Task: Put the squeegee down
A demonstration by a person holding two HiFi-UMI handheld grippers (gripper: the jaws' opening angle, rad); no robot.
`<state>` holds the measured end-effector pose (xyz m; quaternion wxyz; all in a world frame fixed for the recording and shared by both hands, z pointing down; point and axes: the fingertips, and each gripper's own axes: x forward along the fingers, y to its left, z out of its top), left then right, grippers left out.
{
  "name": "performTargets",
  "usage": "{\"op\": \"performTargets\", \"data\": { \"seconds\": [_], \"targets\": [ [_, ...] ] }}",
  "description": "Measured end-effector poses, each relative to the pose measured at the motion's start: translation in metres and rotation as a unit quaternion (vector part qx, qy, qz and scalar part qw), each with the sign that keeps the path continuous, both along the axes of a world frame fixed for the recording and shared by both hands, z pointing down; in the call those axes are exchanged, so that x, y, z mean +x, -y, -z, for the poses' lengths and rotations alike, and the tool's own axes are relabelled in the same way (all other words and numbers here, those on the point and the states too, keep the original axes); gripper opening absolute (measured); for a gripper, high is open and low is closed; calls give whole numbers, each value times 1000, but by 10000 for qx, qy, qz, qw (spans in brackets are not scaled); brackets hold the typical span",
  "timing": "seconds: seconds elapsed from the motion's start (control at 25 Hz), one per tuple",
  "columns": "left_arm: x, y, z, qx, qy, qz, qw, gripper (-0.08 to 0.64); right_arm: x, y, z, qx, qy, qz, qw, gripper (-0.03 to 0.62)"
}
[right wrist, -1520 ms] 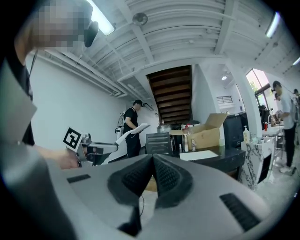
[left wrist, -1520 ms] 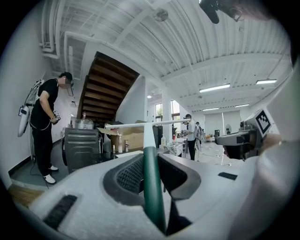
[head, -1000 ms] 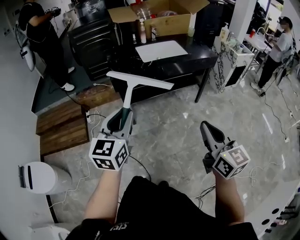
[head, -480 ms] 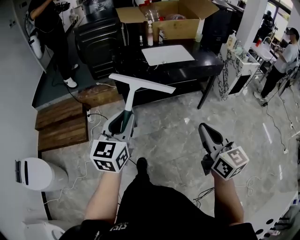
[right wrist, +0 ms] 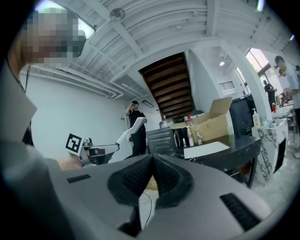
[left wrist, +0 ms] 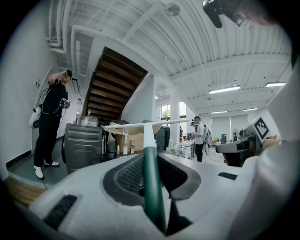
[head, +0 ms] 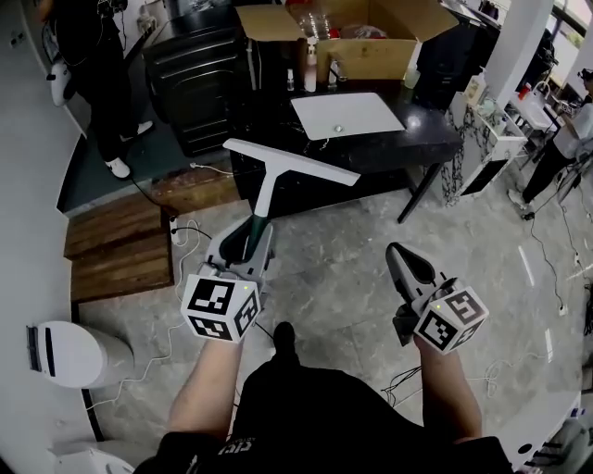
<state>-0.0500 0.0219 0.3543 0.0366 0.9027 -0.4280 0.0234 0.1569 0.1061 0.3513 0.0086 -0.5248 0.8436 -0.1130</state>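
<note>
One cardboard box (head: pixel 371 57), beyond the gripped squeegee (head: pixel 267 194), holds clear plastic (head: pixel 320 20).

At upper centre a black tabletop (head: pixel 408 143) carries a white rectangular sheet (head: pixel 347 113) and a few bottles (head: pixel 310 67), with an open cardboard box (head: pixel 371 51) behind them. A dark cabinet (head: pixel 199 83) stands to its left. Wooden steps (head: pixel 120 245) lie at mid-left on the grey marble floor (head: pixel 343 259). A white rounded unit (head: pixel 79 352), perhaps a bin, sits at lower left. A person in black (head: pixel 93 46) stands at upper left.

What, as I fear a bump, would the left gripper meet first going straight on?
Probably the black table, with the held squeegee reaching it ahead of the left gripper. Depth and height are unclear.
</note>
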Motion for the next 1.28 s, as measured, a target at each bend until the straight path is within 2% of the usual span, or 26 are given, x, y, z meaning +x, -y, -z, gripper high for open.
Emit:
{"op": "performTargets", "data": {
  "seconds": [0.2, 0.44, 0.64, 0.8, 1.0, 1.28],
  "targets": [
    [-19, 49, 4, 98, -98, 32, 9999, 100, -24, 57, -3, -138, -157, 159, 9997, 5],
    [-52, 109, -3, -14, -194, 67, 9998, 100, -64, 123, 1, -194, -228, 263, 9992, 5],
    [-66, 146, -9, -106, -161, 2, 9998, 100, -82, 156, -3, -242, -175, 242, 9993, 5],
    [-61, 171, -12, -157, -101, -79, 9998, 100, -76, 178, -9, -307, -14, 132, 9994, 5],
    [-37, 202, -19, -249, 38, -240, 9994, 100, -55, 207, -19, -360, 155, 5, 9992, 5],
    [-3, 262, -24, -280, 183, -165, 9993, 100, -22, 276, -31, -405, 336, 122, 9985, 5]
  ]
}}
